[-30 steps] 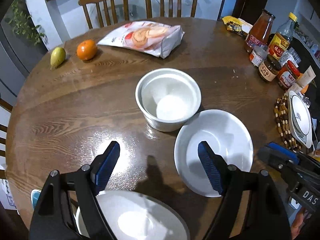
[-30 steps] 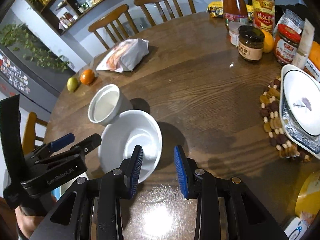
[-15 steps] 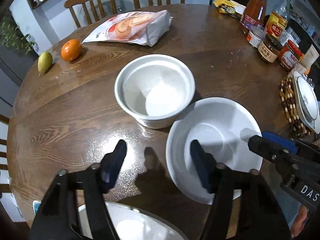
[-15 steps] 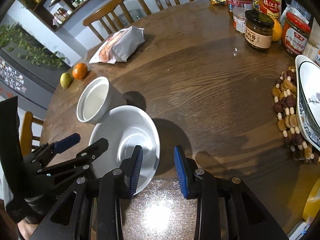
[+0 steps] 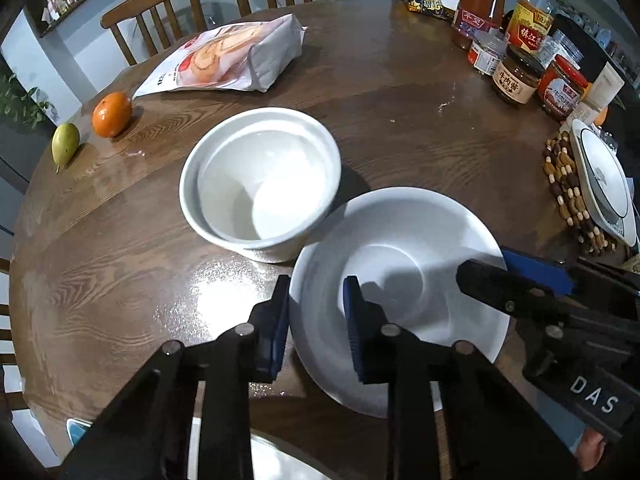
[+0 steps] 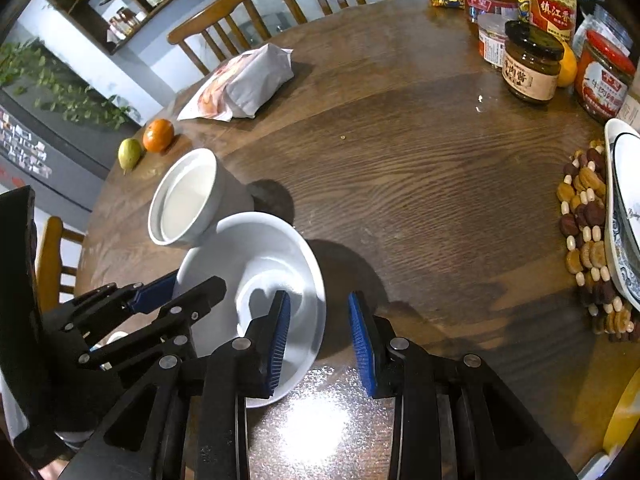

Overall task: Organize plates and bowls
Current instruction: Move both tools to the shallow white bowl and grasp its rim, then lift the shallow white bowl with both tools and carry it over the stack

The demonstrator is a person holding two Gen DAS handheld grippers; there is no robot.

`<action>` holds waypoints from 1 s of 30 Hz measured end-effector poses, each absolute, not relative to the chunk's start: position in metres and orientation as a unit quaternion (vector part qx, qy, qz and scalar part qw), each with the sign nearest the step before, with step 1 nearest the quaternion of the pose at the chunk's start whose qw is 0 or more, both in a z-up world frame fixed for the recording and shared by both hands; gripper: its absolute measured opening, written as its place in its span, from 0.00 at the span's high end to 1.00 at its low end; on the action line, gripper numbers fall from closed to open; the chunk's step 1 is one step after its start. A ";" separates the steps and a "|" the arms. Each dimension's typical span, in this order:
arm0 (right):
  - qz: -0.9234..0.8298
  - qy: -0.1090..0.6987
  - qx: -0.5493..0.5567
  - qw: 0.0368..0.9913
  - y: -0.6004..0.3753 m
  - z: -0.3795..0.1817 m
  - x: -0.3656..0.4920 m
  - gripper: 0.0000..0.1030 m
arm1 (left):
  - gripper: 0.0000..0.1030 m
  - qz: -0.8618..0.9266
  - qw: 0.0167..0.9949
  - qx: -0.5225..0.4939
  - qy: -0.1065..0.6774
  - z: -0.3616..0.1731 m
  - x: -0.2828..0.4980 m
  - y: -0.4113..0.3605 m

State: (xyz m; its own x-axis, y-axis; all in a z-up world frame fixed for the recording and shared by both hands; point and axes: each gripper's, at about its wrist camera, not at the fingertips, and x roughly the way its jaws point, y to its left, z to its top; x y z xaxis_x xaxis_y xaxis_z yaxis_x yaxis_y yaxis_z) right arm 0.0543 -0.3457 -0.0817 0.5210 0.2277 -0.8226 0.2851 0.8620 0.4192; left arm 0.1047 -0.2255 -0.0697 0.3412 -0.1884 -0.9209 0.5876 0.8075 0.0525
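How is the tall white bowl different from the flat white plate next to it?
The tall white ceramic bowl has steep, high walls; the flat white ceramic plate is shallow with a wide rim. The plate spreads wider than the bowl. Gripper fingers straddle the plate's rim; none are at the bowl. Both are plain, empty, upright.

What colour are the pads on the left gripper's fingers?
Blue pads on black fingers, clearest in the left wrist view.

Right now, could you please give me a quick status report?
Left tool closing astride white plate rim, not clamped. Right tool open astride opposite rim. White bowl touches plate.
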 end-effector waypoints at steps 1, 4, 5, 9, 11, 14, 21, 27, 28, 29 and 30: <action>-0.018 0.490 0.262 0.832 -0.346 -0.082 0.055 0.69 | 0.77 -0.244 0.796 0.191 0.520 -0.070 0.105 -0.225; -0.013 0.492 0.260 0.831 -0.344 -0.084 0.057 0.76 | 0.81 -0.250 0.791 0.187 0.527 -0.073 0.107 -0.225; -0.013 0.493 0.260 0.830 -0.345 -0.086 0.058 0.80 | 0.84 -0.253 0.789 0.186 0.529 -0.074 0.106 -0.225; -0.014 0.495 0.261 0.829 -0.345 -0.090 0.059 0.87 | 0.84 -0.256 0.789 0.178 0.529 -0.073 0.106 -0.224; -0.015 0.493 0.264 0.829 -0.347 -0.091 0.057 0.90 | 0.84 -0.258 0.790 0.175 0.529 -0.073 0.105 -0.224; -0.014 0.492 0.263 0.830 -0.347 -0.092 0.056 0.91 | 0.84 -0.260 0.789 0.174 0.528 -0.073 0.104 -0.224; -0.017 0.485 0.264 0.833 -0.347 -0.089 0.050 0.91 | 0.84 -0.263 0.793 0.175 0.521 -0.068 0.101 -0.224; -0.020 0.468 0.265 0.843 -0.349 -0.076 0.042 0.91 | 0.84 -0.266 0.805 0.178 0.499 -0.054 0.093 -0.224; -0.020 0.464 0.266 0.845 -0.349 -0.073 0.039 0.91 | 0.84 -0.267 0.808 0.178 0.495 -0.050 0.090 -0.224; -0.021 0.461 0.267 0.846 -0.349 -0.071 0.037 0.91 | 0.84 -0.268 0.809 0.179 0.491 -0.048 0.089 -0.224; -0.021 0.457 0.267 0.848 -0.349 -0.068 0.034 0.91 | 0.84 -0.268 0.811 0.180 0.487 -0.046 0.087 -0.224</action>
State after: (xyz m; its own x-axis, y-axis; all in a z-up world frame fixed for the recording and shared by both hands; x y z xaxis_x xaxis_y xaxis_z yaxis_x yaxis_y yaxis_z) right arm 0.0337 -0.3492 -0.0677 0.5815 0.2087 -0.7863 0.2801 0.8561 0.4344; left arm 0.0868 -0.2236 -0.0456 0.3817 -0.2605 -0.8868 0.6107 0.7913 0.0304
